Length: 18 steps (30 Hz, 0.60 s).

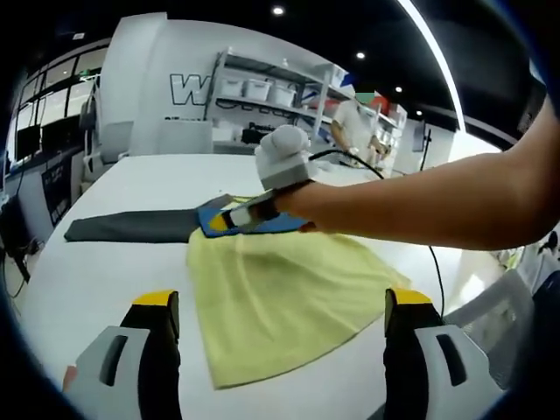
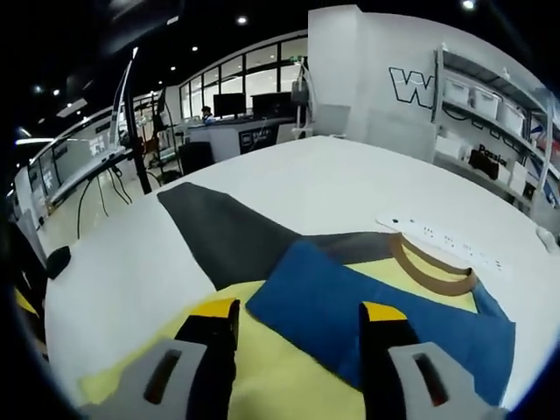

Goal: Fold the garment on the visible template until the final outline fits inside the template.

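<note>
A yellow garment with a blue part lies flat on the white table. Under and beyond it is the dark grey template, sticking out to the left. My left gripper hovers open above the near half of the yellow cloth. My right gripper, held on a person's arm, reaches to the blue part at the far edge. In the right gripper view the right gripper stands open over the blue part, beside the brown collar and the grey template.
A white power strip lies on the table past the collar, and a black cable trails off the right side. Shelves with white bins and a person stand at the back. Desks with monitors are beyond the table.
</note>
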Available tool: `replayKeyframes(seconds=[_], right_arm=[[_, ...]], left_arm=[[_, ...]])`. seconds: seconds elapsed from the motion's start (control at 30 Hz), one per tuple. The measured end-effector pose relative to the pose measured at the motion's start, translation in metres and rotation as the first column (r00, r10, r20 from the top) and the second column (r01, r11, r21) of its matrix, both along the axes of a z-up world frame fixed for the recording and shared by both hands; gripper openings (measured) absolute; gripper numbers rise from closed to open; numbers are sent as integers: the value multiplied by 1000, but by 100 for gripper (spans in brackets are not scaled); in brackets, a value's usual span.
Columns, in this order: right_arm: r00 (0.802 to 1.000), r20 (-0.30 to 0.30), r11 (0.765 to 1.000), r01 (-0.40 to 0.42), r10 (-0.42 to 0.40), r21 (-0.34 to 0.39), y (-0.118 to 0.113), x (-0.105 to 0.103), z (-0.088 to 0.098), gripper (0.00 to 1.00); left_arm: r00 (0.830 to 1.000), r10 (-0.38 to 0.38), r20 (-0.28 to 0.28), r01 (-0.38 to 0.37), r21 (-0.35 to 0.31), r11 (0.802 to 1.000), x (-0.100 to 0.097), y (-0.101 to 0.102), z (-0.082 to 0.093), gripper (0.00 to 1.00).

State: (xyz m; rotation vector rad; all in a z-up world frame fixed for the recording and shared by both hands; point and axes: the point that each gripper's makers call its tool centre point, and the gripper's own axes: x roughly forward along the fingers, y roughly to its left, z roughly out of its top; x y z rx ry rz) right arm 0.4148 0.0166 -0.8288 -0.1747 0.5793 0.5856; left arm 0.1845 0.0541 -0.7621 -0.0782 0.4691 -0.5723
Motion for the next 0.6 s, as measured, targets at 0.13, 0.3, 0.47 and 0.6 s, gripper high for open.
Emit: replayKeyframes(seconds=[0.13,0.3,0.47,0.6], right_arm=[[1000,4,1000,20,-20,1,-15,-3,4,60],[999,16,999,45,-45,9,-31,-7,11,61],[997,32,998,67,-68,17,-51,-15,19,60],[995,47,995,92,-93,27,-73,-24,27,60]], left_arm=[[1000,-11,1,11,5,1000,-1,-2,0,91],[1000,-24,1,24,10,1000,-3,-5,-1,91],[999,-35,5,35,11,999,-3,-7,0,91],[999,-37,9,37,11,999,-3,-8,1,91]])
